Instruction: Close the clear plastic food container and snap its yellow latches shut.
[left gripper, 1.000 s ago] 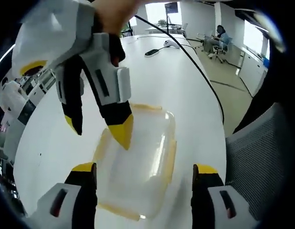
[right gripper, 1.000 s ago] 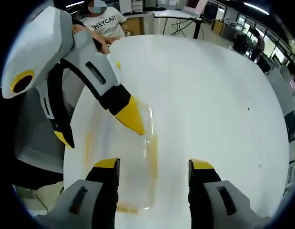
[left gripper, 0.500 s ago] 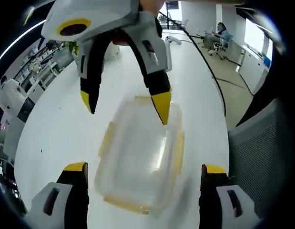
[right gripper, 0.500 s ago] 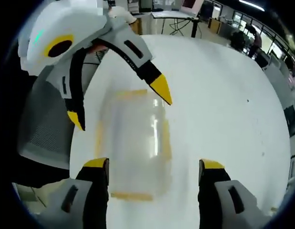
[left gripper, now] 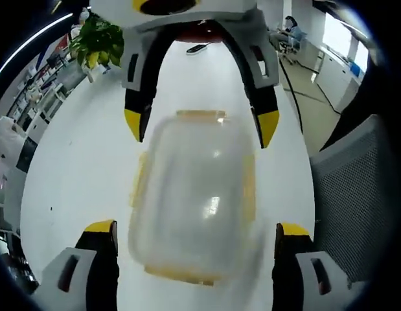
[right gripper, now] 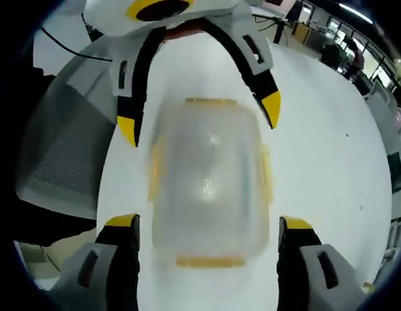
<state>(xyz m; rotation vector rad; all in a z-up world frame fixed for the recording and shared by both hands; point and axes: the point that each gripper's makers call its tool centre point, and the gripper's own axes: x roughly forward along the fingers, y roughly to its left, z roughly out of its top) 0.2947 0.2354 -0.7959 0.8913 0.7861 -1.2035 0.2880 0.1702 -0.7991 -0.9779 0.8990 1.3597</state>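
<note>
A long white table (left gripper: 77, 168) is carrying everything here, its pale top running away toward the far end of an office room. Lying directly on it near the close edge is the clear plastic food container (left gripper: 195, 201), sitting flat with its lid on and its yellow latches (left gripper: 248, 194) showing along all four sides. Farther up the tabletop a small dark flat object (left gripper: 197, 48) is resting, too blurred to identify, and a black cable (left gripper: 286, 81) is trailing along the table's right side.
</note>
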